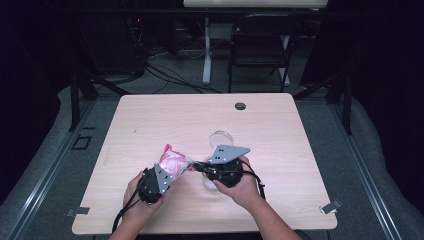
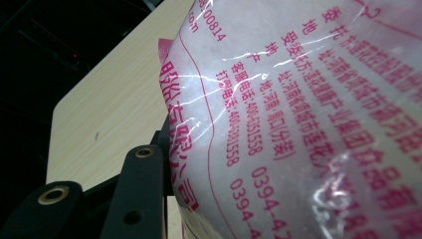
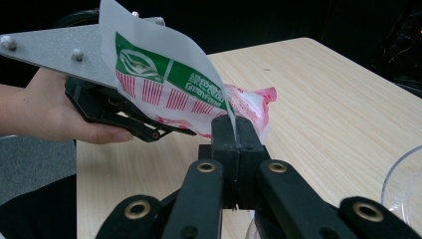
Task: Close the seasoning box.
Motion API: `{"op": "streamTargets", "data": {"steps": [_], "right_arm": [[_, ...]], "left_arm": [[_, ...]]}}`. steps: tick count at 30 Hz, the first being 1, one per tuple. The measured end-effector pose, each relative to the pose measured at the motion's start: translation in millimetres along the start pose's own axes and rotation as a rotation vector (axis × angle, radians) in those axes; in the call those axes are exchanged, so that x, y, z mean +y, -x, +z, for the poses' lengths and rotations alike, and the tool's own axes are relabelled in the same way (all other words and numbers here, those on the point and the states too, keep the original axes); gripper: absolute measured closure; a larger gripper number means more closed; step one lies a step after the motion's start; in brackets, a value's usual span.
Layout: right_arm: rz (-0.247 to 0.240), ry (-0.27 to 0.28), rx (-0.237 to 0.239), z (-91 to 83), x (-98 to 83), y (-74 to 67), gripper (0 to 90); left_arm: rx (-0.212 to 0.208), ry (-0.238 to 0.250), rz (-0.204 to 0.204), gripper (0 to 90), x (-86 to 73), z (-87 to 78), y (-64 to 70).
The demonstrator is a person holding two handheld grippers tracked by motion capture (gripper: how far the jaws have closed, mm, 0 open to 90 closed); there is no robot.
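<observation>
A clear plastic bag (image 1: 172,161) of white contents with pink print hangs just above the table between both grippers. My left gripper (image 1: 169,169) grips its body. In the left gripper view the bag (image 2: 298,124) looms close, with one black jaw pressed against its left side and the other jaw hidden behind it. My right gripper (image 1: 193,166) comes in from the right. In the right gripper view its jaws (image 3: 235,132) are shut on a thin edge of the bag (image 3: 189,94), whose top has a green label. The left gripper (image 3: 174,124) shows beyond, in a hand.
A clear round bowl (image 1: 221,137) stands on the wooden table (image 1: 280,125) just behind the right gripper; its rim (image 3: 403,184) is at the right gripper view's lower right. A black grommet (image 1: 240,106) sits near the far edge. A chair (image 1: 262,40) stands beyond.
</observation>
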State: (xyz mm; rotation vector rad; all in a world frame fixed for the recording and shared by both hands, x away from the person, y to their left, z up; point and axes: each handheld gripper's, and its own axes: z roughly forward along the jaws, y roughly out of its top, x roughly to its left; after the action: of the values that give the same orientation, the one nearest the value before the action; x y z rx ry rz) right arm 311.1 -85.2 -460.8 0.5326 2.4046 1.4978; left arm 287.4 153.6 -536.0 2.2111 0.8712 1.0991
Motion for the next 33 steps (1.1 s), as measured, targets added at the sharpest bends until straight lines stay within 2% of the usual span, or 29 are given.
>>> {"op": "streamTargets", "data": {"steps": [9,13,20,25,30,33], "right_arm": [[0.011,0.003,-0.004,-0.9,-0.8,0.6,90.0],[0.012,0.006,-0.008,-2.3,-1.1,0.6,90.0],[0.026,0.006,-0.025,-6.4,-3.8,5.8,90.0],[0.034,0.005,-0.038,-9.3,-6.1,9.4,90.0],[0.038,0.0,-0.058,-10.6,-8.5,10.4,90.0],[0.045,-0.005,-0.061,-10.5,-10.3,11.6,90.0]], "left_arm": [[0.02,0.012,0.034,58.9,1.6,0.8,0.3],[0.046,0.031,0.062,58.9,3.7,2.0,1.3],[0.096,0.041,0.151,59.0,12.8,5.8,5.6],[0.117,0.054,0.199,59.0,17.5,9.7,7.4],[0.149,0.089,0.238,59.0,19.5,14.6,9.9],[0.168,0.092,0.276,59.0,20.2,15.6,12.1]]}}
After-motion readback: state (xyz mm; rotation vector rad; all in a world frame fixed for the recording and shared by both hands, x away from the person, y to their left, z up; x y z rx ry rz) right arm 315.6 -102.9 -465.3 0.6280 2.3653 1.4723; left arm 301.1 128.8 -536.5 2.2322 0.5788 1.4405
